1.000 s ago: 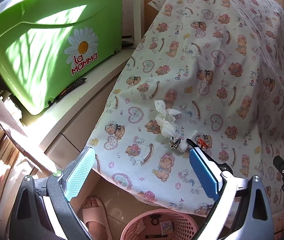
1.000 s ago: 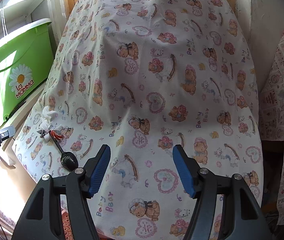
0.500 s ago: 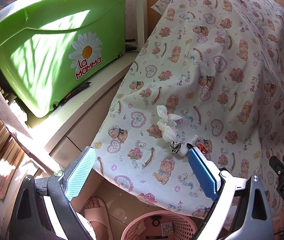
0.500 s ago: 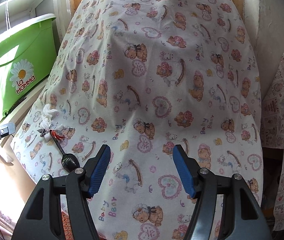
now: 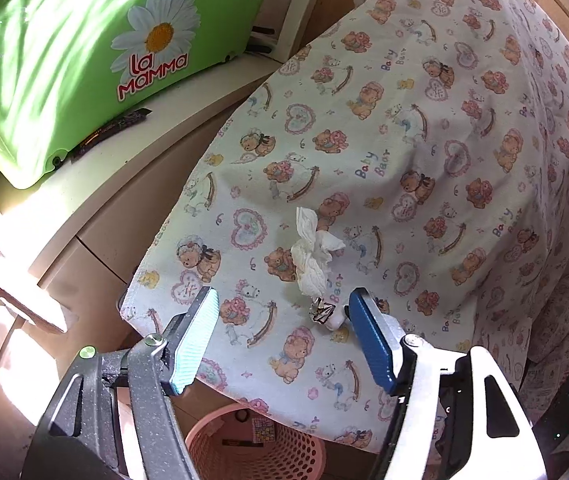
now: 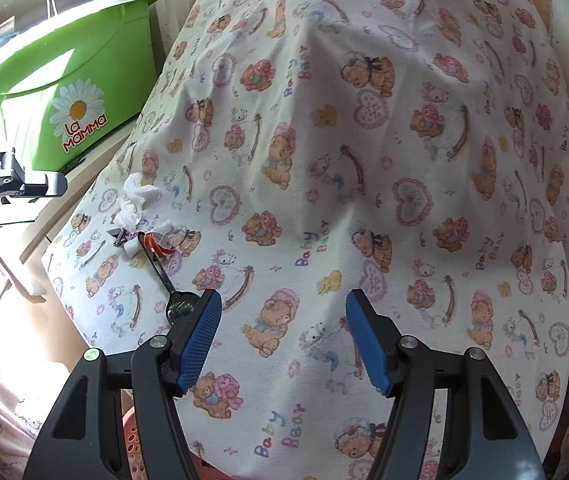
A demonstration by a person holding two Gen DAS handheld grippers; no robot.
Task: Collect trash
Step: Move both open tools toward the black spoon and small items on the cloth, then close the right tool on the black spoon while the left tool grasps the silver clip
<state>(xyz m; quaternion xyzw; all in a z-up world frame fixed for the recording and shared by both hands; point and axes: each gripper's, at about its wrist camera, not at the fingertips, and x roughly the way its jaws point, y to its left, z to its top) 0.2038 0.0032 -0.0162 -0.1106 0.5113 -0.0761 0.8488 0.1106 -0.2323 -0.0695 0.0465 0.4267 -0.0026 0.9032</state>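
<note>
We saw the trash lying in a small cluster near the left edge of the tabletop, which was covered by a cloth printed with teddy bears and hearts. A crumpled white tissue lay uppermost in the left wrist view, and just below it sat a small crinkled silver wrapper touching a little white scrap. The left tongs pointed down at this cluster with their jaws closing, yet the pads still stood apart and pressed on nothing; the wrapper and scrap lay just beside the dark blue pad. In the right wrist view a black plastic spoon lay beside the same pile, its handle end near a red and white scrap and its bowl toward the cloth's edge. The right tongs hung open over bare cloth, well apart from the pile, gripping nothing. A pink perforated basket stood on the floor below the table's edge, and a green La Mamma tub sat on a white ledge to the left
</note>
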